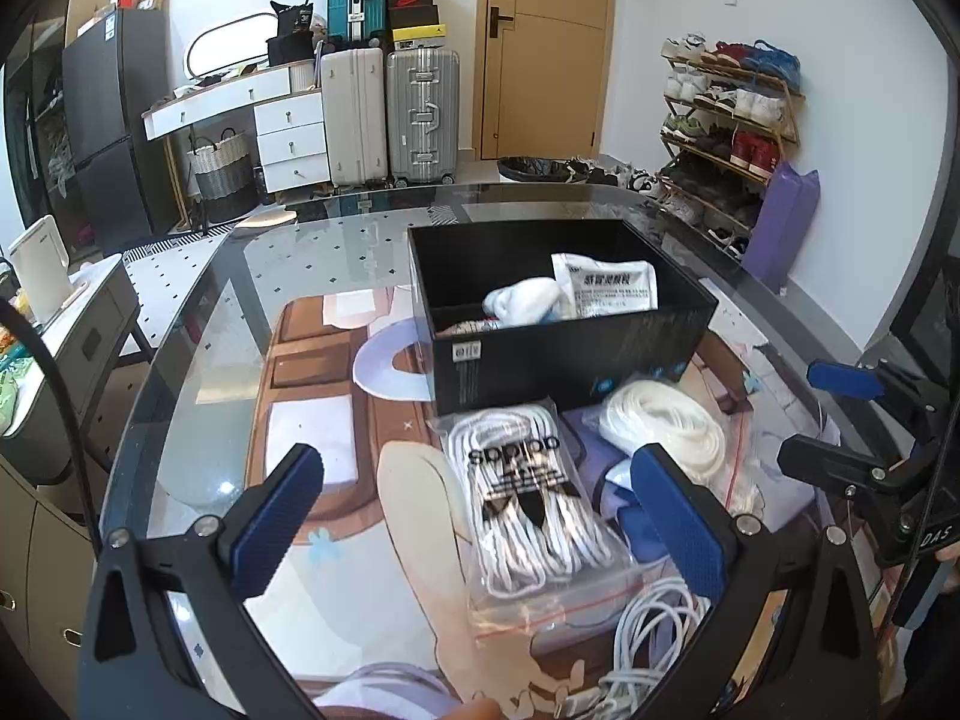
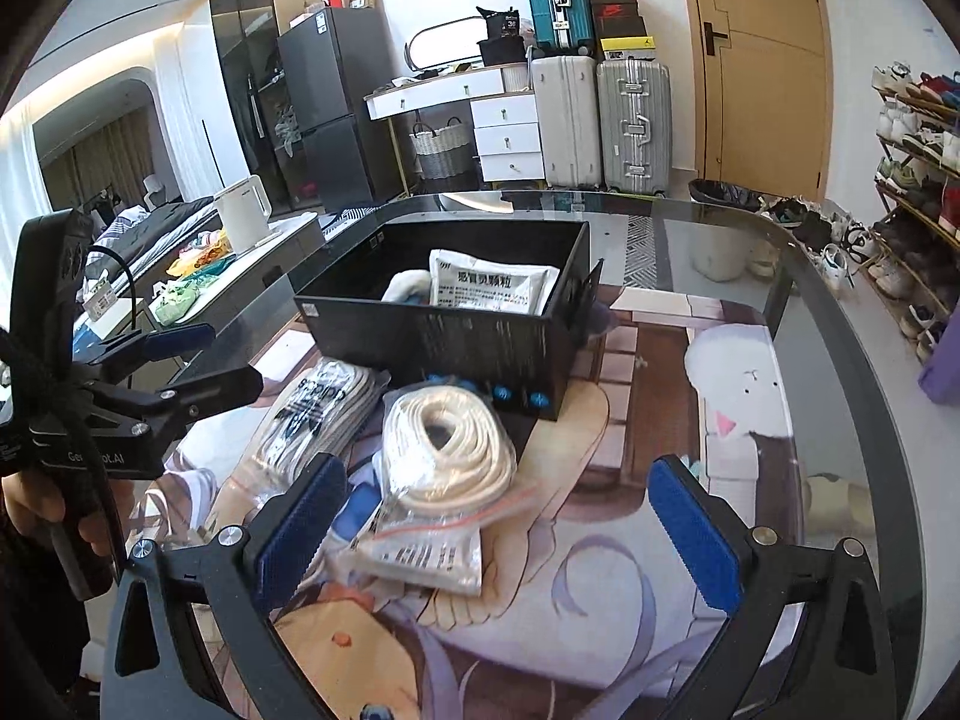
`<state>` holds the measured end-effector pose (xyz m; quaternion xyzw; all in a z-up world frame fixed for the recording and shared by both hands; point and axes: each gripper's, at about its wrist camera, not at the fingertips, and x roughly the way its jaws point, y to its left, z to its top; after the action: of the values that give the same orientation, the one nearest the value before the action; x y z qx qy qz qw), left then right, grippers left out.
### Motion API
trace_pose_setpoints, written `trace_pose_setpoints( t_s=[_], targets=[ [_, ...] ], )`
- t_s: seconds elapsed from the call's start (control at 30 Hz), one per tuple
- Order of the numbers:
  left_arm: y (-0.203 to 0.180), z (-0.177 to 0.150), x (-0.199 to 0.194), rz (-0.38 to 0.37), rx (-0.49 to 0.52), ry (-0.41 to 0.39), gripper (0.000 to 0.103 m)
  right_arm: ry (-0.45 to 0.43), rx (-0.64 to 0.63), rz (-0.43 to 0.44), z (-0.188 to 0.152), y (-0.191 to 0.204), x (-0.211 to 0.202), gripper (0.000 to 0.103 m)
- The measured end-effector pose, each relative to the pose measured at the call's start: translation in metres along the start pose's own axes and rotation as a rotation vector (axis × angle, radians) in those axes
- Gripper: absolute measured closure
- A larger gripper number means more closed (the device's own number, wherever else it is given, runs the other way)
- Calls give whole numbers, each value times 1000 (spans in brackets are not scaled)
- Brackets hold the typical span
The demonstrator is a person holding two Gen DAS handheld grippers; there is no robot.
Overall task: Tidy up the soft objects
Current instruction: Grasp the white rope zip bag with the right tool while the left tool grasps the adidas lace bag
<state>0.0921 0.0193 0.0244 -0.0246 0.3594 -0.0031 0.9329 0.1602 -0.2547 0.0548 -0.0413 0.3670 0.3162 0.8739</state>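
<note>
Left gripper (image 1: 480,522) wide open, hovering over bagged laces (image 1: 528,498) on the glass tabletop (image 1: 240,312) | right gripper (image 2: 498,531) open too, empty, rope coil (image 2: 447,450) at its 12 | black box (image 1: 564,312) further at 12, white pouch (image 1: 606,285) and sock (image 1: 522,300) inside

Left gripper (image 1: 480,525) and right gripper (image 2: 498,531) — both spread wide.

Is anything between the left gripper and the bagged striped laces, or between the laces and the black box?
Nothing visible. The left gripper is open over the laces bag with no object between. The black box sits just behind the bag, open-topped; a white packet and socks already lie inside.
</note>
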Motion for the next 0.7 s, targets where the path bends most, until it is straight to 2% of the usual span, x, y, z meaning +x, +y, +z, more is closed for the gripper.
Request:
trace_pose_setpoints(
  t_s=[0.7],
  targets=[
    [9,-16,14,8,-16,20,0,28,-17,-13,-10,7,2,1]
  ],
)
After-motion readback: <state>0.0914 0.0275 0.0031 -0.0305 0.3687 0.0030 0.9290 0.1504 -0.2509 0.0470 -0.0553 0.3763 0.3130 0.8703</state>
